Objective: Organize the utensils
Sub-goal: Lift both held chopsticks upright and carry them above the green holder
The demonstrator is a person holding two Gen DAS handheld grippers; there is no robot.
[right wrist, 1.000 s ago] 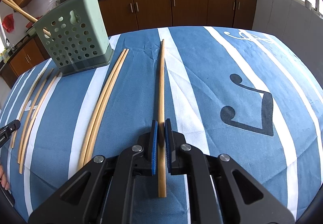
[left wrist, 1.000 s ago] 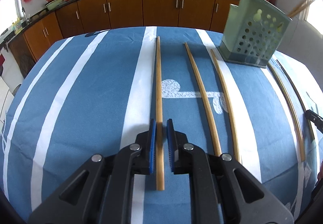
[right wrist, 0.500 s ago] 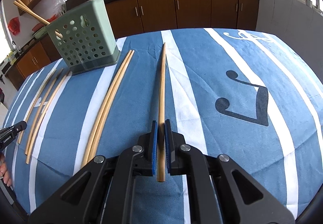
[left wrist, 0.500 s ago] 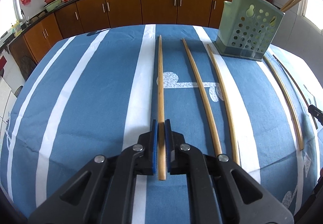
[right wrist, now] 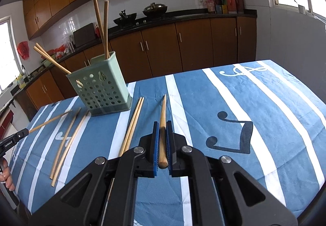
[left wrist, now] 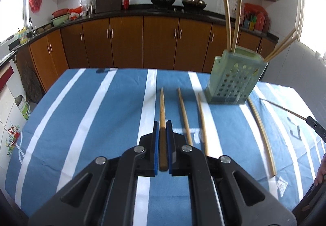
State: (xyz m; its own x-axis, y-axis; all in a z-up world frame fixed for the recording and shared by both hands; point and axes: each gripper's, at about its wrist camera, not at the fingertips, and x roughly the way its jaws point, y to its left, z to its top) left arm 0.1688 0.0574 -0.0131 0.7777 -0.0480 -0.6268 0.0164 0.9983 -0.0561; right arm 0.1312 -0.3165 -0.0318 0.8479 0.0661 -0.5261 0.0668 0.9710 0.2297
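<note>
My left gripper (left wrist: pixel 162 124) is shut on a wooden chopstick (left wrist: pixel 162 108) and holds it lifted above the blue striped tablecloth (left wrist: pixel 101 116). My right gripper (right wrist: pixel 162 124) is shut on another chopstick (right wrist: pixel 163 110), also lifted. A green perforated utensil holder (left wrist: pixel 234 81) stands on the table with several chopsticks upright in it; it also shows in the right wrist view (right wrist: pixel 100 89). Loose chopsticks lie on the cloth beside the holder: two (left wrist: pixel 184 116) right of my left gripper, one (left wrist: pixel 261 136) further right, a pair (right wrist: pixel 132 124) left of my right gripper.
Brown kitchen cabinets (left wrist: pixel 142 42) and a black counter with woks run behind the table. The other gripper's tip with its chopstick shows at the right edge of the left wrist view (left wrist: pixel 314 126) and the left edge of the right wrist view (right wrist: pixel 12 138).
My left gripper closed on its chopstick. Both grippers have lifted and tilted up, raising their chopsticks off the cloth; the cabinets and wall now fill the upper view.
</note>
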